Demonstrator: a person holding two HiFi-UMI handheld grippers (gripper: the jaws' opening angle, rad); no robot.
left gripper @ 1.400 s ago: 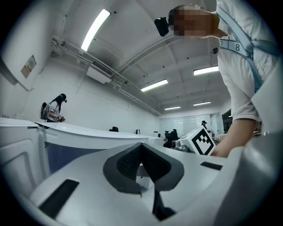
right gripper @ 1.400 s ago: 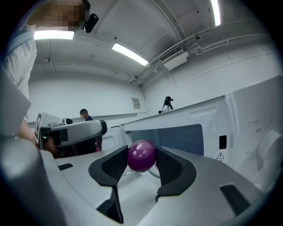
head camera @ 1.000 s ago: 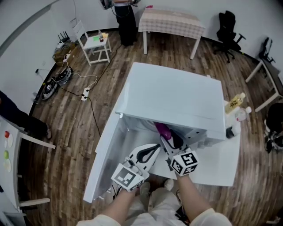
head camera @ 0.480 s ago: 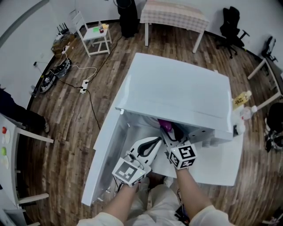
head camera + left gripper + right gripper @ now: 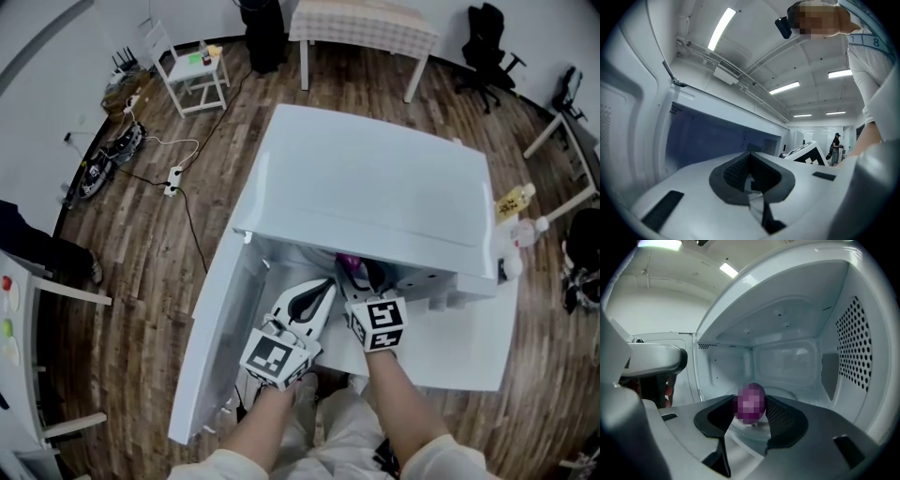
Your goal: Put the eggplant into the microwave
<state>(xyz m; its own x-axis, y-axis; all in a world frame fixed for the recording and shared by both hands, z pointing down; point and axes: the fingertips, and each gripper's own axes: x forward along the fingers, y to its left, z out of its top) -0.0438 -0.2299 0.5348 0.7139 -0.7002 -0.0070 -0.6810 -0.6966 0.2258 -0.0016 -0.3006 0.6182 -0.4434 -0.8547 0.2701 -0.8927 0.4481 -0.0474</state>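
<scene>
Eggplant (image 5: 750,401) in marker-tagged right gripper (image 5: 751,412)

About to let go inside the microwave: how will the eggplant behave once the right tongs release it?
Probably rolls a little: the eggplant looks rounded where the right tongs clamp it. It looks undented in that grip, so likely firm. The microwave walls enclose it, so it should stay inside.
</scene>
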